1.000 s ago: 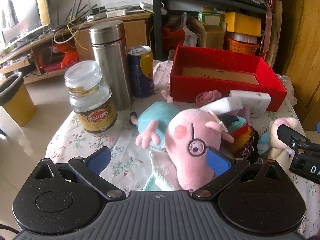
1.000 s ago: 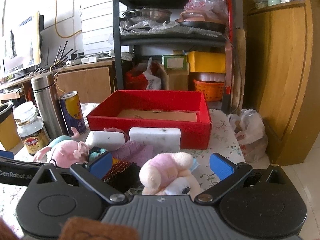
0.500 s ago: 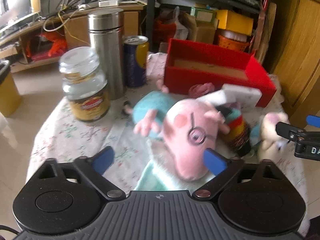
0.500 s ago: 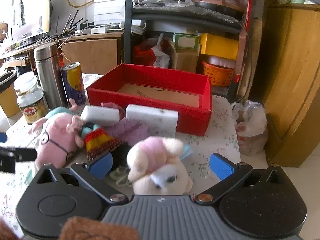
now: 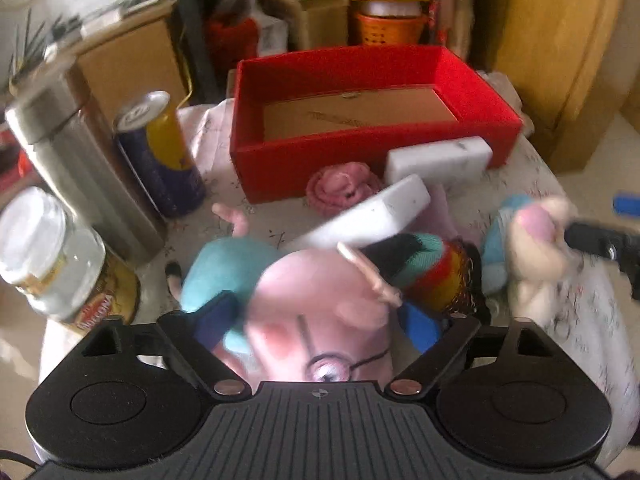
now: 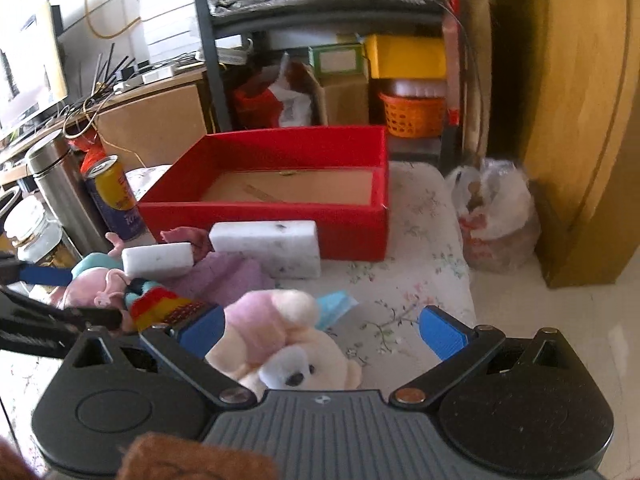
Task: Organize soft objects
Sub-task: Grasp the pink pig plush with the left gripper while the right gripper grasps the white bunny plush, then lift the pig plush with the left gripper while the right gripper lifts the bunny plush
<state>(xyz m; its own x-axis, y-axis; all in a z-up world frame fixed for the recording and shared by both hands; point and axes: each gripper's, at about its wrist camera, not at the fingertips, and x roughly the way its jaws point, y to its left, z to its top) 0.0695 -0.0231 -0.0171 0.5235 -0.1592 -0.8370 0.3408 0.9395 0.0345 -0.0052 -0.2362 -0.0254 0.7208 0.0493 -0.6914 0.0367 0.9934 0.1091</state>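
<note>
Two grippers, both spread wide and gripping nothing: the left gripper point(image 5: 320, 320), jaws just easing further apart, has closed in since a second ago and now straddles the pink pig plush point(image 5: 320, 312), while the right gripper point(image 6: 320, 330) has advanced over the cream bear plush point(image 6: 280, 340), which sits toward its left pad. Judged as both pickups imminent. At twelve o'clock from each waits the empty red box point(image 6: 280, 216), white sponges point(image 6: 266, 246) and striped knit toy point(image 5: 424, 268) lying between.
</note>
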